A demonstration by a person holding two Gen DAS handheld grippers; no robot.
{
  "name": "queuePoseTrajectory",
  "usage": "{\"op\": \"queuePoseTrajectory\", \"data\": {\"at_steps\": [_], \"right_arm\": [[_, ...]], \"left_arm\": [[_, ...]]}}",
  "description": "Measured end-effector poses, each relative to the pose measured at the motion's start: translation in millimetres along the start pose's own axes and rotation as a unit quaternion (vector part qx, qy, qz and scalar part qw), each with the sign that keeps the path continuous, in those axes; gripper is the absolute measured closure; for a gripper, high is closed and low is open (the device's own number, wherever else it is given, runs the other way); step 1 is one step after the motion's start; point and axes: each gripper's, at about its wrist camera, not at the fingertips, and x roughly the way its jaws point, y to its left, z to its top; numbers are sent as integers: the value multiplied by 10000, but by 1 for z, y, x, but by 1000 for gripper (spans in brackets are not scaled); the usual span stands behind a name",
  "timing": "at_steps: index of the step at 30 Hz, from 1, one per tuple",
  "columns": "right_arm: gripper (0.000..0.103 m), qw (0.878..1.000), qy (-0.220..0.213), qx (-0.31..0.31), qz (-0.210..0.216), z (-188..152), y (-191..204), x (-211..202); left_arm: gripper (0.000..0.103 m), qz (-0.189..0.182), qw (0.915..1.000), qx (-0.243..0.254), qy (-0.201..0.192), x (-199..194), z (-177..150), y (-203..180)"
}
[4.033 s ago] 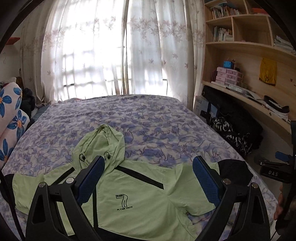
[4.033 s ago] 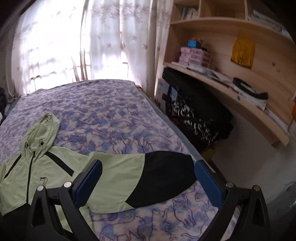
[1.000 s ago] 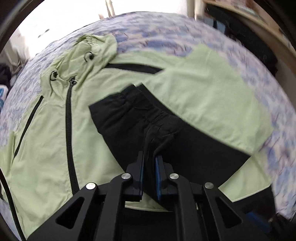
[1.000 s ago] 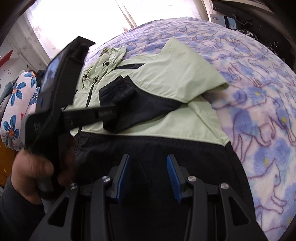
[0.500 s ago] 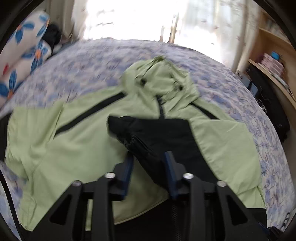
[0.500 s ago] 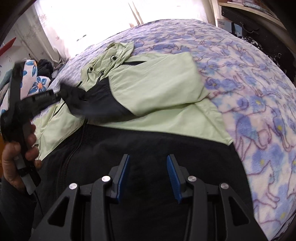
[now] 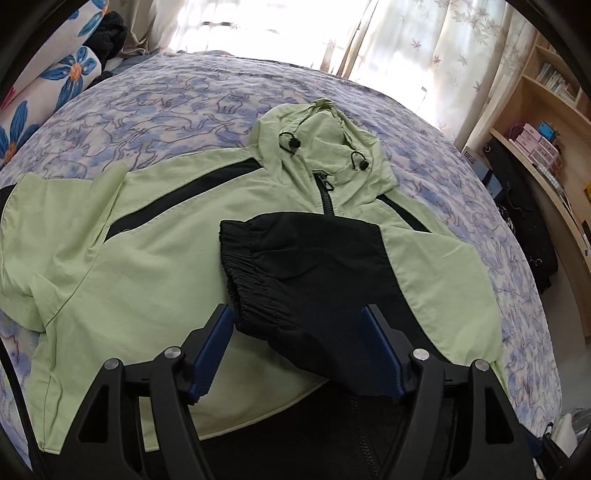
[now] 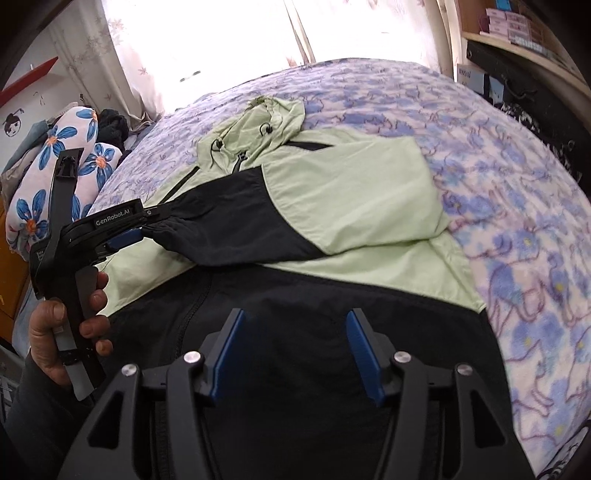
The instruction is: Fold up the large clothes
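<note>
Left wrist view: right sleeve (image 7: 325, 266) lies folded across jacket (image 7: 147, 266); left sleeve (image 7: 48, 229) remains unfolded; left gripper (image 7: 297, 349) and right gripper (image 8: 293, 356) both spread, holding nothing

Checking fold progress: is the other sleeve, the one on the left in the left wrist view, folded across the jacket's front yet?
No, that sleeve lies spread out to the side on the bed; only the black-cuffed sleeve crosses the jacket front.

Bright window (image 7: 266, 22) behind sheer leaf-patterned curtains (image 7: 436, 48), bed with a purple-blue cat-print cover (image 8: 517, 206), light wooden shelves (image 7: 546, 92) with books and boxes, blue-flowered bedding (image 8: 55, 170) piled alongside.
</note>
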Motion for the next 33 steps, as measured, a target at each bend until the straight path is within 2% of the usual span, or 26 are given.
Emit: {"op": "queuePoseTrajectory", "data": {"at_steps": [7, 12, 16, 22, 25, 28, 29, 30, 31, 32, 33], "right_arm": [[46, 9996, -214, 43, -197, 19, -12, -5], [46, 9982, -398, 127, -419, 47, -33, -5], [46, 9962, -541, 262, -627, 71, -57, 1], [45, 9931, -293, 957, -610, 102, -115, 39], [45, 9923, 33, 1136, -495, 114, -135, 73], [45, 9907, 388, 1259, -328, 126, -148, 112], [45, 9902, 465, 1262, -370, 129, -150, 122], [45, 9896, 544, 1266, -406, 132, -153, 133], [46, 9892, 622, 1266, -399, 135, -155, 143], [53, 9896, 637, 1247, -343, 136, -155, 149], [63, 9904, 667, 1173, -311, 136, -154, 153]], "left_arm": [[29, -326, 9993, 145, 70, -2, 10, -6], [28, -824, 9963, 127, 204, 2, 29, 0], [28, -983, 9945, 31, 365, 17, 45, 7], [28, -710, 9941, 17, 816, 50, 48, 17], [28, -701, 9935, 81, 888, 56, 42, 23], [30, -846, 9928, 81, 844, 55, 35, 31], [33, -905, 9925, 83, 818, 53, 32, 34], [47, -907, 9926, 97, 801, 52, 30, 36], [70, -837, 9934, 140, 777, 52, 28, 37], [85, -794, 9933, 216, 808, 53, 26, 38], [95, -808, 9926, 251, 867, 55, 26, 38]]}}
